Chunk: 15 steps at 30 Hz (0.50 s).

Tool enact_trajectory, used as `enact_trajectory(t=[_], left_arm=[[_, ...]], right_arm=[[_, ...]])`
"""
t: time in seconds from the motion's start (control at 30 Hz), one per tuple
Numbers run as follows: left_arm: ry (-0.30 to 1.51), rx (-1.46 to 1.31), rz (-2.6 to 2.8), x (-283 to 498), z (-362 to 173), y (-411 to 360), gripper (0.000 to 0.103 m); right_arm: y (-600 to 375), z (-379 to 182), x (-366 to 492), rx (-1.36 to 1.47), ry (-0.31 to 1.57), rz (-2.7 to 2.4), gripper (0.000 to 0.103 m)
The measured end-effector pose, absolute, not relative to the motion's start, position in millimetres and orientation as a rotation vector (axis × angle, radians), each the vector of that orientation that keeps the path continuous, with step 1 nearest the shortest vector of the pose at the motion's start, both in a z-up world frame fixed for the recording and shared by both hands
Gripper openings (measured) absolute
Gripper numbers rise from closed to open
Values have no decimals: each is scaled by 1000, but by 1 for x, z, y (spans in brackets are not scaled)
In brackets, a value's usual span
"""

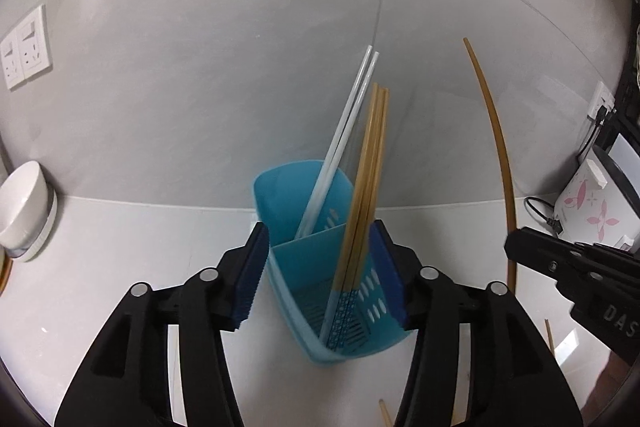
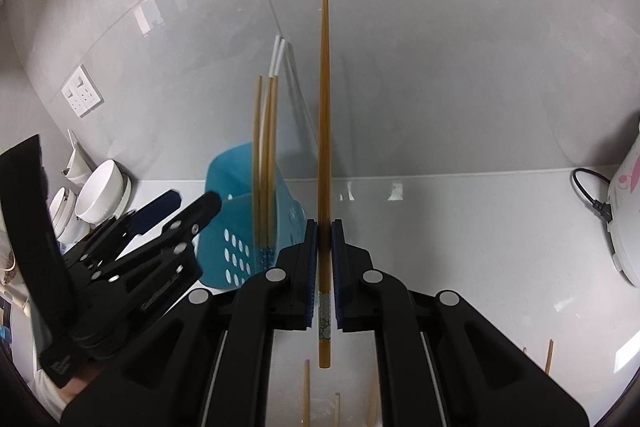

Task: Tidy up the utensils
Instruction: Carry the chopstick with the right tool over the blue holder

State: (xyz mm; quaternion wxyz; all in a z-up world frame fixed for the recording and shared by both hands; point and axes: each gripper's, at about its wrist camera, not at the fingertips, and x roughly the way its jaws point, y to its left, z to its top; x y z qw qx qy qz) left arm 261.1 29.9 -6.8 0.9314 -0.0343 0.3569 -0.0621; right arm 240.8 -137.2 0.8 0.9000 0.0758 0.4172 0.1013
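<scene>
Even, cool indoor light; soft glare patches on the glossy wall tiles [image 2: 152, 15] and counter [image 2: 500, 239]. Strong fisheye bending with dark corners. The holder [image 2: 236, 223] looks slightly motion-blurred

You see a glossy, smooth white countertop [image 2: 460, 227] meeting glossy grey wall tiles [image 1: 240, 67]. The blue holder [image 1: 296, 187] looks like smooth, perforated plastic. In it stand matt wooden chopsticks [image 1: 370, 167] and smooth white plastic-looking chopsticks [image 1: 352, 115]. The right gripper [image 2: 324, 227] is matt black plastic with ribbed blue pads [image 2: 337, 259] and metal pins; the far-left bowl [image 2: 100, 191] looks like glossy ceramic.
</scene>
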Motion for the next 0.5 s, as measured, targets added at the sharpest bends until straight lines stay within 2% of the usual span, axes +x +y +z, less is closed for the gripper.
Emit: enact_trajectory(t=[0.03,0.33,0.5], left_arm=[[740,-72,-120,260,-5,32,61],[771,-96,-63,243,-1,56,87],[773,-108,-36,237,2,70,95]], right_arm=[[-135,2,242,157,857,217,6],[-116,13,252,163,792,270,6],[-106,16,260,176,751,283,6]])
